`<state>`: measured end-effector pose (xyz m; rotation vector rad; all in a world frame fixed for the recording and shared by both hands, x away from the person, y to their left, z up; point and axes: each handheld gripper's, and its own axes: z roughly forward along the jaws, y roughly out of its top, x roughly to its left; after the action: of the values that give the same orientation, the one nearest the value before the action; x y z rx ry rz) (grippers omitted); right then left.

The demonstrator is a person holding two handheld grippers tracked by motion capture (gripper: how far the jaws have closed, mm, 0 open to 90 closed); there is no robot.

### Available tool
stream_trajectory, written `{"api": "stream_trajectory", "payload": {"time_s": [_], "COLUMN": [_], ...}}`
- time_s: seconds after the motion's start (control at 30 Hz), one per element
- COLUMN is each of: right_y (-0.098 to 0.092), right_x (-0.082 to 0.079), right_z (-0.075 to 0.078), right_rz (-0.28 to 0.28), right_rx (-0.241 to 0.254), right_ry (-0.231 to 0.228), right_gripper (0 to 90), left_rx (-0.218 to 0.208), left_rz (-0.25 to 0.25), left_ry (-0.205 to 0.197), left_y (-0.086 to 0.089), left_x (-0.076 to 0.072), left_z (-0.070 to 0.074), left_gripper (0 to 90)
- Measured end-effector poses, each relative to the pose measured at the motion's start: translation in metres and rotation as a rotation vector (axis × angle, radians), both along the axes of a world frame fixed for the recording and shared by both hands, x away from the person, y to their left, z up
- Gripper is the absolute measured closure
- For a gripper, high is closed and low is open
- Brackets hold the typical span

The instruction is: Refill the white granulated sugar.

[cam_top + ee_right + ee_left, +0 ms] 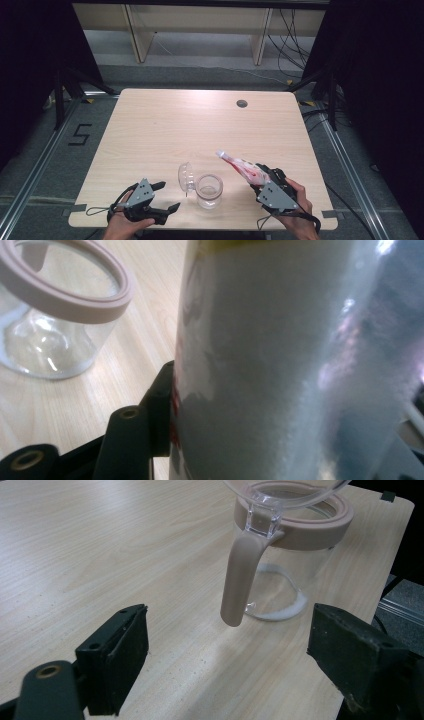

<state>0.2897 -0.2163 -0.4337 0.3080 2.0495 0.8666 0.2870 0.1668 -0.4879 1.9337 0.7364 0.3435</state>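
Clear glass jar (208, 190) with hinged lid (185, 177) swung open stands near the bench (165, 130) front edge. Left tool (166, 196) gapes unloaded; right tool (261, 178) clamps a plastic pouch (240, 166). Unsteadied, the jar may tip or pouch contents spill.

Light wood-grain desk (165, 125) is sitting on grey floor (45, 165), black cables (295, 35) are trailing behind, pale wooden shelving (200, 20) standing at the back.
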Motion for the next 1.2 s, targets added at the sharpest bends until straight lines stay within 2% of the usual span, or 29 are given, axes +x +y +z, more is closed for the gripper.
{"api": "stream_trajectory", "payload": {"time_s": [0.07, 0.2, 0.23, 0.3, 0.33, 0.37, 0.4, 0.5, 0.6, 0.63, 0.73, 0.77, 0.83, 0.87, 0.9, 0.93, 0.97, 1.0, 1.03, 1.07, 1.1, 1.13, 1.17, 1.2], "right_y": [0.004, 0.007, 0.010, 0.014, 0.015, 0.015, 0.016, 0.021, 0.022, 0.023, 0.023, 0.024, 0.024, 0.025, 0.025, 0.026, 0.026, 0.027, 0.027, 0.028, 0.028, 0.029, 0.028, 0.029], "right_x": [-0.002, -0.004, -0.006, -0.009, -0.008, -0.008, -0.009, -0.011, -0.015, -0.014, -0.017, -0.017, -0.019, -0.019, -0.019, -0.019, -0.021, -0.021, -0.021, -0.023, -0.023, -0.022, -0.023, -0.024], "right_z": [0.002, 0.003, 0.003, 0.002, 0.002, 0.002, 0.003, 0.005, 0.004, 0.008, 0.007, 0.009, 0.006, 0.006, 0.006, 0.007, 0.005, 0.005, 0.005, 0.005, 0.005, 0.008, 0.005, 0.005], "right_rz": [0.023, 0.030, 0.031, 0.009, 0.026, 0.026, 0.028, 0.055, 0.040, 0.065, 0.060, 0.078, 0.056, 0.063, 0.063, 0.079, 0.066, 0.075, 0.075, 0.086, 0.086, 0.111, 0.102, 0.099], "right_rx": [-0.070, -0.127, -0.188, -0.231, -0.265, -0.265, -0.290, -0.396, -0.417, -0.456, -0.447, -0.489, -0.478, -0.501, -0.501, -0.535, -0.534, -0.562, -0.562, -0.598, -0.598, -0.634, -0.611, -0.618], "right_ry": [-0.024, -0.044, -0.096, -0.098, -0.127, -0.127, -0.146, -0.191, -0.192, -0.216, -0.211, -0.235, -0.221, -0.225, -0.225, -0.250, -0.245, -0.262, -0.262, -0.273, -0.273, -0.298, -0.284, -0.282], "right_gripper": [47.8, 47.8, 47.8, 47.9, 47.9, 47.9, 47.9, 48.1, 48.1, 48.2, 48.2, 48.2, 48.3, 48.3, 48.3, 48.4, 48.4, 48.5, 48.5, 48.6, 48.6, 48.6, 48.6, 48.6], "left_rx": [-0.005, -0.001, 0.001, 0.002, 0.003, 0.003, 0.005, 0.002, -0.006, -0.004, 0.002, 0.002, -0.004, -0.014, -0.014, 0.002, 0.002, 0.004, 0.003, 0.001, -0.001, -0.013, -0.003, -0.003], "left_rz": [0.000, 0.001, -0.002, -0.004, -0.005, -0.005, -0.007, -0.002, -0.006, -0.007, -0.007, -0.007, -0.002, -0.002, -0.002, -0.009, -0.009, -0.008, -0.008, -0.009, -0.009, -0.001, -0.006, -0.003], "left_ry": [-0.002, 0.000, 0.001, -0.002, -0.001, -0.001, -0.002, 0.004, 0.006, 0.001, 0.003, 0.003, 0.006, 0.007, 0.007, 0.001, 0.001, 0.001, 0.002, -0.001, 0.001, 0.007, 0.005, 0.003], "left_y": [-0.001, 0.000, 0.000, -0.001, -0.001, -0.001, -0.001, 0.000, -0.001, -0.001, 0.000, 0.000, 0.000, -0.001, -0.001, 0.000, 0.000, 0.000, 0.000, 0.000, 0.000, -0.001, 0.000, -0.001], "left_x": [0.000, 0.000, 0.000, 0.001, 0.000, 0.000, 0.000, 0.000, 0.001, 0.001, 0.000, 0.000, 0.001, 0.001, 0.001, 0.001, 0.001, 0.000, 0.000, 0.001, 0.001, 0.000, 0.001, 0.000], "left_z": [0.000, 0.000, -0.001, -0.001, -0.001, -0.001, -0.001, -0.001, -0.001, -0.002, -0.001, -0.001, -0.001, -0.002, -0.002, -0.001, -0.001, -0.001, -0.001, -0.001, -0.001, -0.001, -0.001, -0.001], "left_gripper": [16.1, 16.1, 16.1, 16.1, 16.1, 16.1, 16.1, 16.1, 16.1, 16.1, 16.1, 16.1, 16.1, 16.1, 16.0, 16.0, 16.0, 16.0, 16.0, 16.0, 16.0, 16.0, 16.0, 16.0]}}
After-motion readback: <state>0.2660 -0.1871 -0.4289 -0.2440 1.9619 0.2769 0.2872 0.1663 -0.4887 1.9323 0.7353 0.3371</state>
